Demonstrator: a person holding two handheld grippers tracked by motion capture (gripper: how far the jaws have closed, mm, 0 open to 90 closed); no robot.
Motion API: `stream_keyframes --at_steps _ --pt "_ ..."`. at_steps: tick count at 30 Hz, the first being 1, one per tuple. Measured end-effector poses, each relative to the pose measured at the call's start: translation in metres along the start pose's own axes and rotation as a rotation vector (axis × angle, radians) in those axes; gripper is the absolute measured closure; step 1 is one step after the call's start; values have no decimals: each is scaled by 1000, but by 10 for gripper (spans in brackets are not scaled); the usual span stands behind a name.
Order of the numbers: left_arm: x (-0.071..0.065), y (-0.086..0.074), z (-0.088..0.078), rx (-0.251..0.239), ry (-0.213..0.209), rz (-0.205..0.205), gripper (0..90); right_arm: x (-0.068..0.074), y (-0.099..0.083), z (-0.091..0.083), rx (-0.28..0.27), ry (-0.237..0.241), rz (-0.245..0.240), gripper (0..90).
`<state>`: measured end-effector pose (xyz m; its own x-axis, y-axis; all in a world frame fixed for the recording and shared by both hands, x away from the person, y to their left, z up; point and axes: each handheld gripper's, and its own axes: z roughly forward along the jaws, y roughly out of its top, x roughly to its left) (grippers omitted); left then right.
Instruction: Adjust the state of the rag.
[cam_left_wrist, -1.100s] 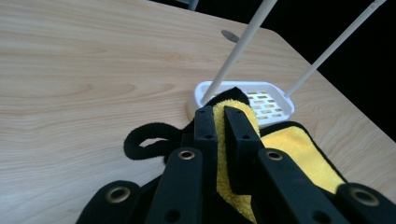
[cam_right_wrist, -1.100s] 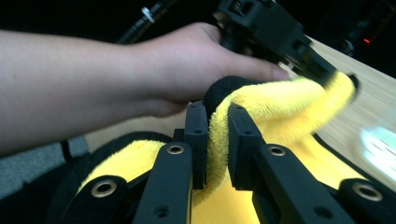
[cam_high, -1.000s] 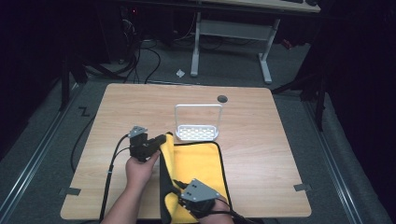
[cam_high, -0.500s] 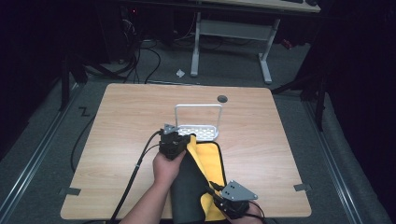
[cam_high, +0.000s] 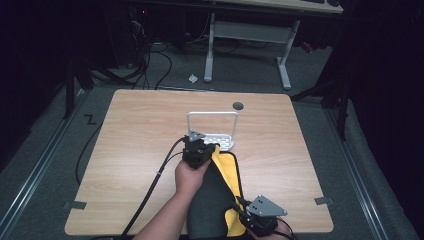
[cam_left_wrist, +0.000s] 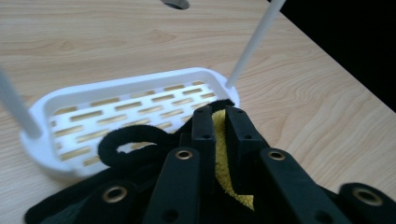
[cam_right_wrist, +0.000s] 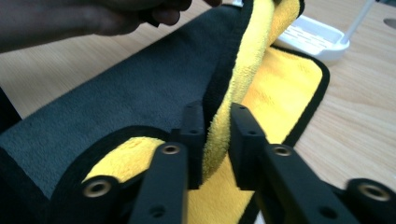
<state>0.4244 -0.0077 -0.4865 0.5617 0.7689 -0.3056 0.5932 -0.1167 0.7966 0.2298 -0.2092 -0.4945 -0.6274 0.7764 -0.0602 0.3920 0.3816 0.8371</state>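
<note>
Yellow-and-grey cloth (cam_right_wrist: 140, 107) edge between right gripper (cam_right_wrist: 216, 140) pads, just opening.

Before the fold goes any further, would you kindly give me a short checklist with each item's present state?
1. Left gripper has cloth between its jaws, which have just been opening: ok.
2. Right gripper has the cloth's yellow edge between its jaws, also just opening: ok.
3. Firm pad contact at either gripper: cannot tell.
4. Cloth clear of white rack: not ok, its black edge lies over the rim.
5. Cloth on table: ok.
</note>
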Motion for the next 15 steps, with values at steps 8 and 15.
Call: stream_keyframes --at_steps 8,15 --pt "-7 0 1 -42 -71 -16 532 -13 1 -6 -45 -48 39 616" --pt "-6 -6 -9 -51 -90 4 515 -16 -2 1 -18 -47 39 641"
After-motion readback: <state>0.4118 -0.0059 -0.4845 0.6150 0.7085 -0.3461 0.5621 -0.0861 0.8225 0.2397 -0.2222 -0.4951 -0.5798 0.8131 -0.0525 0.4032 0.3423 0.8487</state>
